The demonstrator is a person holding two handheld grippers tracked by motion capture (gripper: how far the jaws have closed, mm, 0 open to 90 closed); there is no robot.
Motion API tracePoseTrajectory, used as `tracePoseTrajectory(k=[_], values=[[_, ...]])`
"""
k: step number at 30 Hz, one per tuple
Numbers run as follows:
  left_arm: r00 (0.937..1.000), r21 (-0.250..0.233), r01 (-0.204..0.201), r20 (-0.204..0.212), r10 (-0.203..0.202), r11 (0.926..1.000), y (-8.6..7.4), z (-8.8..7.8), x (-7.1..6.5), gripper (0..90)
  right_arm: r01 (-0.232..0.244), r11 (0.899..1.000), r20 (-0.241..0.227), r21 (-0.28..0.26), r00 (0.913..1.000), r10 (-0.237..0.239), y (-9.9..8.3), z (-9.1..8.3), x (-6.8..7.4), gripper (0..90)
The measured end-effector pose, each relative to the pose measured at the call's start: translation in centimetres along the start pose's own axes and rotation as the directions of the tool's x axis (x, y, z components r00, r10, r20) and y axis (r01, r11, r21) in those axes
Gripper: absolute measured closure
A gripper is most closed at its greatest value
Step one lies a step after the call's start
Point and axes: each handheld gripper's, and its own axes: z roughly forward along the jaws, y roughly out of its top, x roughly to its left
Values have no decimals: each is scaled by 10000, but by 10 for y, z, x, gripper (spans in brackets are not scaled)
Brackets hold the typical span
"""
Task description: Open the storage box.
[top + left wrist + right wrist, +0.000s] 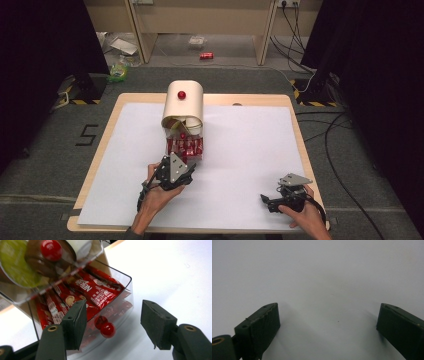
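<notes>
A cream, round-topped dispenser (pixel 184 102) with a red knob (pixel 181 94) on its face stands at the far middle of the white-covered desk (pixel 250 150). Its clear plastic drawer (pixel 122 293) is pulled out toward the near side and packed with red snack packets (pixel 93 291). A small red ball knob (pixel 107 329) sits on the drawer's front wall. Above it, a second clear compartment holds green and brown round capsules (pixel 17 265).

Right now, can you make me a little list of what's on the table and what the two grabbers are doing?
surface: white sheet on wooden table
container: cream round-topped box with red knob
drawer: clear plastic drawer, pulled out, with small red ball knob
contents: red snack packets
left gripper: jaws open either side of drawer knob
right gripper: jaws open over bare sheet
</notes>
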Motion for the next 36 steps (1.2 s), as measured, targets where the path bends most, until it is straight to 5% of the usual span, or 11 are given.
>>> tracePoseTrajectory(k=[27,36], values=[[9948,413,476,879,-510,9980,-9,-20,-6,395,6,10000,-2,7,10000,-6,0,0,0,53],[9934,204,733,868,-748,9971,-12,-10,-5,403,0,10000,-1,-1,10000,0,0,0,0,53]])
